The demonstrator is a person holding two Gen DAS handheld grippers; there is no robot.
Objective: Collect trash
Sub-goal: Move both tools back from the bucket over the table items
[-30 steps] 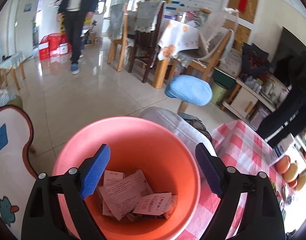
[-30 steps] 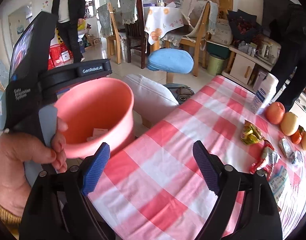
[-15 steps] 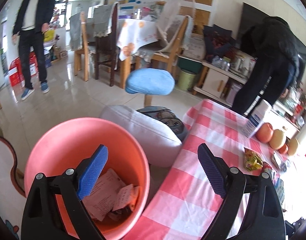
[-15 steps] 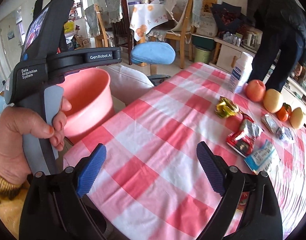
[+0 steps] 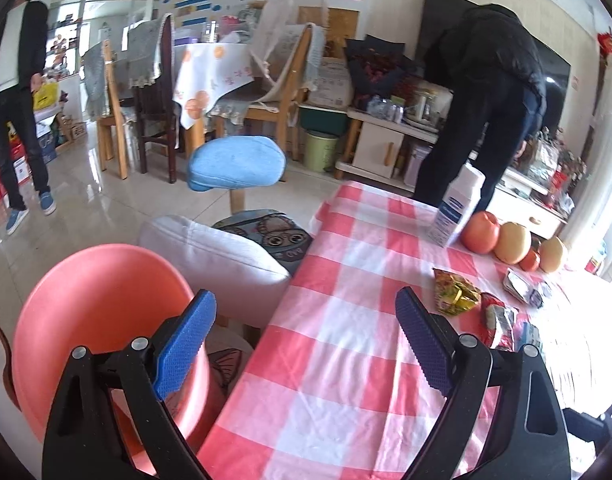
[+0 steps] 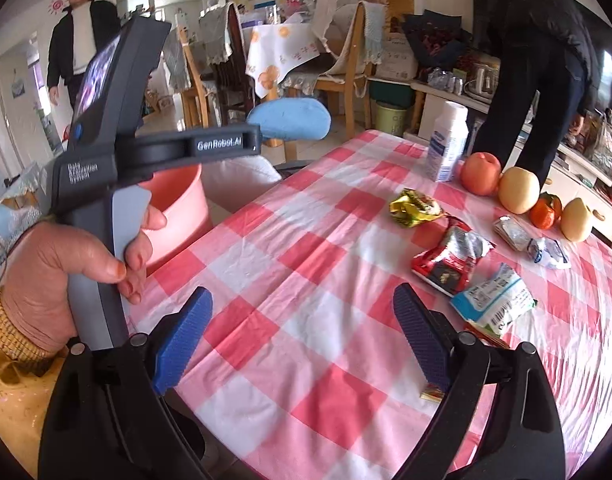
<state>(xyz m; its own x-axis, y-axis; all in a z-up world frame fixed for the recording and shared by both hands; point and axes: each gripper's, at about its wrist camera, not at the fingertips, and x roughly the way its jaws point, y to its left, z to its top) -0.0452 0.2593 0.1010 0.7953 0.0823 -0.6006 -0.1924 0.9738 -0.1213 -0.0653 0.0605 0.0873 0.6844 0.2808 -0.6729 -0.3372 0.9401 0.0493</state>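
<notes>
Several wrappers (image 6: 453, 258) lie on checked tablecloth (image 6: 306, 288), ahead-right of my right gripper (image 6: 302, 344). Pink bin (image 5: 98, 312) sits beside table edge, behind left gripper (image 5: 306, 340). I see both grippers' jaws wide apart, nothing between pads, touching nothing.

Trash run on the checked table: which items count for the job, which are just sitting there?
Job:
- crumpled yellow-green foil wrapper
- red torn snack packet
- white-and-blue plastic wrapper
- silver foil packet
- pink plastic bin

Lying about:
- white carton with blue label
- red apple
- yellow pear
- blue stool cushion
</notes>
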